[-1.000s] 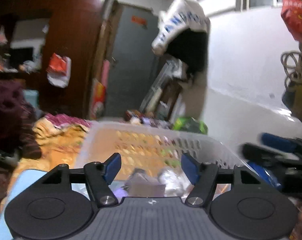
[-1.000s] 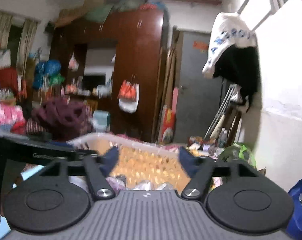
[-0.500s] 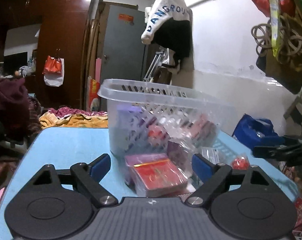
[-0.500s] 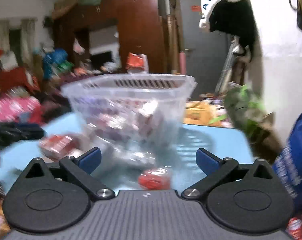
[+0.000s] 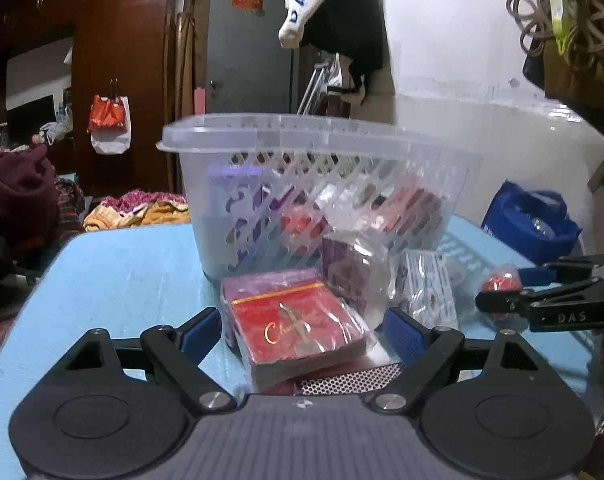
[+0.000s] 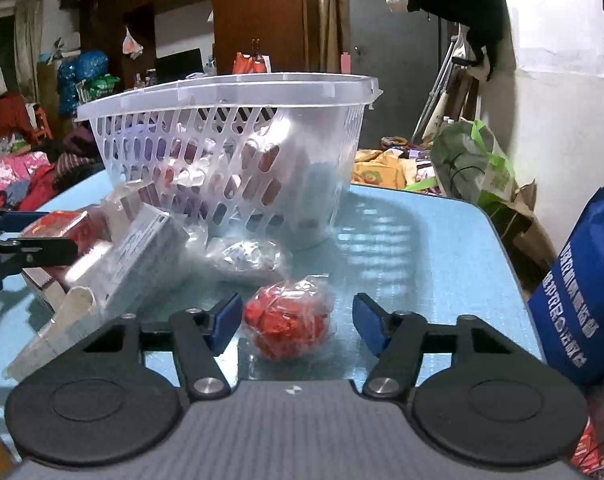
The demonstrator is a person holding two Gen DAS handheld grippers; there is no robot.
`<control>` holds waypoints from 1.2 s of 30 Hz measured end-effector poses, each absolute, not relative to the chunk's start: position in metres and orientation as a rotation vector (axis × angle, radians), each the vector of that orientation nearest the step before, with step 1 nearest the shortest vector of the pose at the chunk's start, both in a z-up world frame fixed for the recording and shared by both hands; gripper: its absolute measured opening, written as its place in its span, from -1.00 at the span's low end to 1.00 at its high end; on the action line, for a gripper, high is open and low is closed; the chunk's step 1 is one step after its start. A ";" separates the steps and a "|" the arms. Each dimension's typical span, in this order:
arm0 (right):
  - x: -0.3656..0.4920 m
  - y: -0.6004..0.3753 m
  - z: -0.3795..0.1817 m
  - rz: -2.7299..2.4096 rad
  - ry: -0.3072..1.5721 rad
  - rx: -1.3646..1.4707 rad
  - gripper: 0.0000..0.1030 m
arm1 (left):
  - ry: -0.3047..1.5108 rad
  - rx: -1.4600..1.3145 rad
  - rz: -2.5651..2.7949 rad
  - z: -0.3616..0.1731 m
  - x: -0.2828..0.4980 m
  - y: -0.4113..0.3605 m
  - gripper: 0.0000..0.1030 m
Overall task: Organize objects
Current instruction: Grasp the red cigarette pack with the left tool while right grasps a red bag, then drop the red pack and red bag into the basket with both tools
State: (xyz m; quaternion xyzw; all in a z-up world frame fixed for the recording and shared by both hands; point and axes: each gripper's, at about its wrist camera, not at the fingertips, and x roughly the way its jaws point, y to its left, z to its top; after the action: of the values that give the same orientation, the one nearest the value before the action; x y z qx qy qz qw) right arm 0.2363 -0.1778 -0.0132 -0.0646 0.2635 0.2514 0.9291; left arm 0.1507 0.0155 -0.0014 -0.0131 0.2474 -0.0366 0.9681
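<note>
The red packet, a flat stack sealed in clear film with gold script on its top face, lies on the blue table in the lower centre of the left wrist frame. Its long axis runs from the lower right of the frame toward the upper left, and the end bearing a gold band points away from the camera toward the basket. The left gripper straddles it with jaws wide apart; both blue pads stand clear of the packet's sides, so nothing is gripped.

In the right wrist frame, a red bundle in clear wrap sits on the table at lower centre. It is roughly round, with no evident long axis. The right gripper brackets it, jaws closing. The left pad is just beside the wrap; the right pad stands apart from it.

Behind both items, at frame centre, a translucent slotted basket stands upright on the table and holds purple and red packets. Between the basket and the red packet a dark purple box in film stands upright, with a clear bag of small items just to its right. A blue bag occupies the right edge of the right wrist frame.
</note>
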 end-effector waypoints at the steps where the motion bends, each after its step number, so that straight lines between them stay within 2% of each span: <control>1: 0.236 -0.178 -0.013 0.521 0.536 -0.131 0.09 | 0.507 -0.026 -0.071 -0.003 0.152 0.015 0.76; 2: 0.236 -0.178 -0.014 0.528 0.534 -0.125 0.05 | 0.512 -0.025 -0.067 -0.005 0.154 0.015 0.75; 5: 0.238 -0.182 -0.014 0.545 0.527 -0.093 0.04 | 0.523 -0.051 -0.074 -0.007 0.157 0.017 0.48; 10: 0.233 -0.190 -0.013 0.597 0.486 -0.051 0.02 | 0.444 -0.059 -0.091 -0.006 0.148 0.019 0.47; 15: 0.227 -0.203 -0.012 0.610 0.426 0.029 0.02 | 0.414 -0.198 -0.172 -0.007 0.147 0.042 0.47; 23: 0.225 -0.200 -0.007 0.658 0.390 0.013 0.02 | 0.337 -0.190 -0.202 0.000 0.135 0.040 0.47; 27: 0.209 -0.195 0.028 0.698 0.262 0.041 0.00 | 0.279 -0.222 -0.279 0.033 0.135 0.042 0.47; 29: 0.200 -0.185 0.060 0.696 0.118 0.026 0.00 | 0.255 -0.230 -0.321 0.065 0.146 0.040 0.47; 31: 0.210 -0.160 0.090 0.680 0.080 -0.065 0.00 | 0.266 -0.183 -0.311 0.100 0.170 0.034 0.47; 33: 0.241 -0.126 0.111 0.612 0.125 -0.170 0.00 | 0.309 -0.120 -0.217 0.121 0.203 0.030 0.47; 36: 0.289 -0.098 0.113 0.608 0.285 -0.199 -0.01 | 0.431 -0.167 -0.150 0.125 0.248 0.040 0.47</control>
State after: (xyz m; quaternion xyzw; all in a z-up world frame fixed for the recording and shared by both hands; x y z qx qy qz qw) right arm 0.2890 -0.0977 0.1133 -0.0977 0.1397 0.2976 0.9393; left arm 0.2483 0.0396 0.1252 -0.0829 0.2131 -0.0743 0.9707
